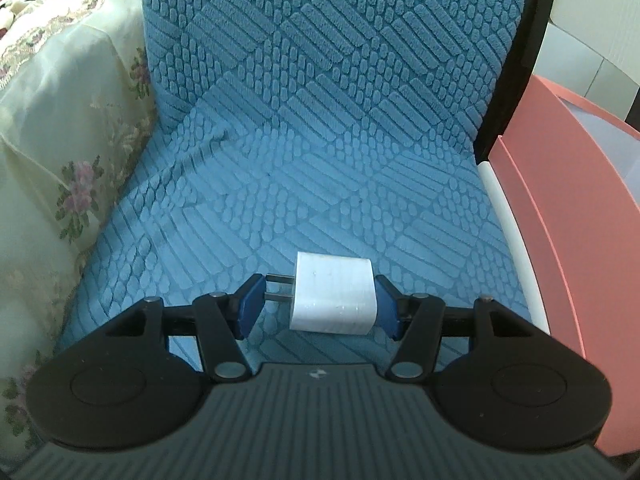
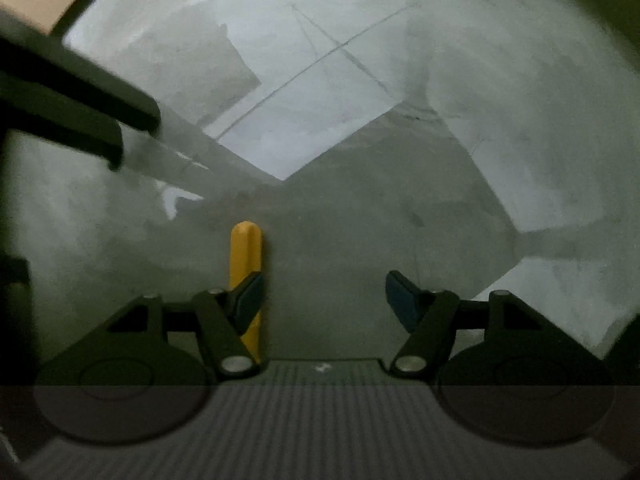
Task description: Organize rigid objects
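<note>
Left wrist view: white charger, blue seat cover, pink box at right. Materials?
White charger: looks like hard matte plastic, faintly ribbed, with two metal prongs. Blue seat cover: soft plush fabric, embossed raised bars. Pink box: smooth, flat, sharp-edged panels, probably cardboard or thin plastic.

Yellow stick (image 2: 246, 280) base hidden behind right tool (image 2: 324, 300) finger.
</note>
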The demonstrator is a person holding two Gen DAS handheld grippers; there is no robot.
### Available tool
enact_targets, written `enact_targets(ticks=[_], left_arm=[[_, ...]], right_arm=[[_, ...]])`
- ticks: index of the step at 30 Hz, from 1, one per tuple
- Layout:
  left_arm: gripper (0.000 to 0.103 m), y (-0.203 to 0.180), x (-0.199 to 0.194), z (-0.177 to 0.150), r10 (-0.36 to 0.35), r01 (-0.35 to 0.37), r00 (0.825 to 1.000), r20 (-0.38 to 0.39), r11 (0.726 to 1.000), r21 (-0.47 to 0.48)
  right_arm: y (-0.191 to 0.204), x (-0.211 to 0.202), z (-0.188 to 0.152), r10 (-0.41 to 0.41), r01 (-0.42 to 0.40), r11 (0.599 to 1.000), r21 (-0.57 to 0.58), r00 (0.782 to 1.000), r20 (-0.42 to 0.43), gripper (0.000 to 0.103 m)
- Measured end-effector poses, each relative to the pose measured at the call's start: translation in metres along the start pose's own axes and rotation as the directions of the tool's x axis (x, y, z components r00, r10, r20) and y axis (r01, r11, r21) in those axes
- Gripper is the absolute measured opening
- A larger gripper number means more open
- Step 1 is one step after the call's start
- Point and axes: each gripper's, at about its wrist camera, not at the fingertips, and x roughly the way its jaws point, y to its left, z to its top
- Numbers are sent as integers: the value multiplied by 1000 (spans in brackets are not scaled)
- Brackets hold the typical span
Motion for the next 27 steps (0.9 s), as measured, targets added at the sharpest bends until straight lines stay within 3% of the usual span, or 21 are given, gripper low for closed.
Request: enact_targets(ticks=[4, 7, 10, 12, 17, 27], left_arm=[[64, 0, -1, 2, -11, 11, 1000, 0, 1000, -11], [64, -2, -1, 4, -14, 14, 1000, 4, 1000, -8], [64, -2, -2, 4, -14, 14, 1000, 8, 1000, -9], [64, -1, -2, 4, -15, 15, 1000, 8, 1000, -12], [64, -2, -3, 4, -21, 21, 1000, 11, 1000, -12], [64, -11, -12, 6, -65, 65, 997, 30, 998, -11]], right_arm=[[15, 5, 0, -65, 68, 994, -90, 997, 36, 68], [27, 8, -3, -132, 138, 976, -167, 990, 47, 61], [40, 9, -7, -112, 127, 959, -253, 991, 73, 38], [47, 12, -8, -130, 144, 945, -293, 989, 66, 2], [38, 10, -2, -137, 141, 950, -279, 990, 33, 2], [-20, -6, -7, -168, 163, 967, -197, 986, -11, 2]])
